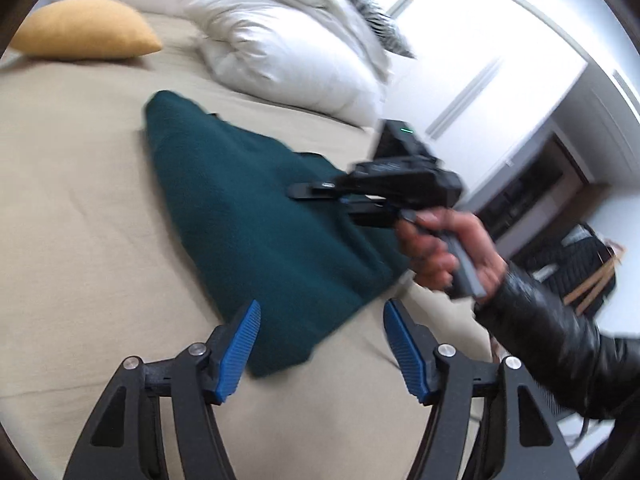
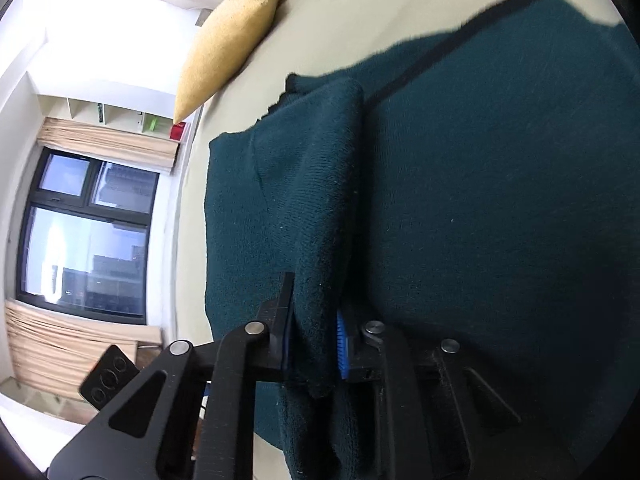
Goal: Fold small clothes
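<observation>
A dark teal knitted sweater (image 1: 248,216) lies spread on the beige bed (image 1: 72,208). My left gripper (image 1: 322,340) is open above the sweater's near corner, with nothing between its blue pads (image 1: 240,344). A hand in a black sleeve (image 1: 436,248) holds my right gripper (image 1: 298,191) low over the sweater's right side. In the right wrist view the right gripper (image 2: 316,340) is shut on a raised fold of the sweater (image 2: 480,200), and the knit bulges up between the pads (image 2: 344,340).
A yellow cushion (image 1: 84,28) lies at the bed's far left and a heap of white bedding (image 1: 288,48) sits behind the sweater. The bed's edge runs to the right, with dark bags (image 1: 580,264) on the floor. A window (image 2: 88,232) stands beyond the bed.
</observation>
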`<state>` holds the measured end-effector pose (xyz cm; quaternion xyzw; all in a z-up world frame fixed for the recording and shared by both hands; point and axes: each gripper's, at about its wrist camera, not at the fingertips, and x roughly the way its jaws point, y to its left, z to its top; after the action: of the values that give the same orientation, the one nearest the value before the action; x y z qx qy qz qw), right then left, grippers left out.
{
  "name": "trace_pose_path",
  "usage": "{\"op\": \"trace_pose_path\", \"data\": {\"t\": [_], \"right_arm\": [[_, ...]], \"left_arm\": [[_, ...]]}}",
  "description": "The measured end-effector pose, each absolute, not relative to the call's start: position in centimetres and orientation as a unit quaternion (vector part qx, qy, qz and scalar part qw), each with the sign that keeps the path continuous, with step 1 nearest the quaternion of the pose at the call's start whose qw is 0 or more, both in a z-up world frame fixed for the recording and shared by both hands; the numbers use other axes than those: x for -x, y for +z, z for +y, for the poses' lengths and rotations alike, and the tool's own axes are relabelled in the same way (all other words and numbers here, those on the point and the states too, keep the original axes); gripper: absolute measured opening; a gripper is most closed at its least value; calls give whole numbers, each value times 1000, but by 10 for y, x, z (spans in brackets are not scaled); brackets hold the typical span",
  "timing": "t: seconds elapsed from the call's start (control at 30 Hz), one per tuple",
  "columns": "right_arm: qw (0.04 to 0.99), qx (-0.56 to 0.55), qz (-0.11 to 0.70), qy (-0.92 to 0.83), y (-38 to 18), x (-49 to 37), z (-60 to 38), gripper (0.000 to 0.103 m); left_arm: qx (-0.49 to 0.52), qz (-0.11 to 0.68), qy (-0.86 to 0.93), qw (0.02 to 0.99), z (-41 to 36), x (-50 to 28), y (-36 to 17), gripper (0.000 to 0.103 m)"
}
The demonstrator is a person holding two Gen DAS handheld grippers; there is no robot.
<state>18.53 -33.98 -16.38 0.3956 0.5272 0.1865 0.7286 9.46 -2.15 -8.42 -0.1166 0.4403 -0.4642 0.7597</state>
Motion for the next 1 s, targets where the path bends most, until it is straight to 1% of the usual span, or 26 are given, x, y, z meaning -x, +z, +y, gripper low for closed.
{"op": "trace_pose_path", "data": {"t": [0.2,0.43,0.77,1.0], "right_arm": [[752,-388,505,171,-144,-170,-363,13],[765,-396,486,146,-137,-155,-401,12],[771,-397,480,131,-130,-122,-456,12],[778,-386,480,118,-123,-108,-482,12]], "left_arm": [[167,455,-424,765,-26,-112,-88,68],[204,467,-397,763,-36,-124,-95,70],[188,471,-389,769,-79,-145,-89,73],[150,467,-398,775,-117,-149,-82,73]]}}
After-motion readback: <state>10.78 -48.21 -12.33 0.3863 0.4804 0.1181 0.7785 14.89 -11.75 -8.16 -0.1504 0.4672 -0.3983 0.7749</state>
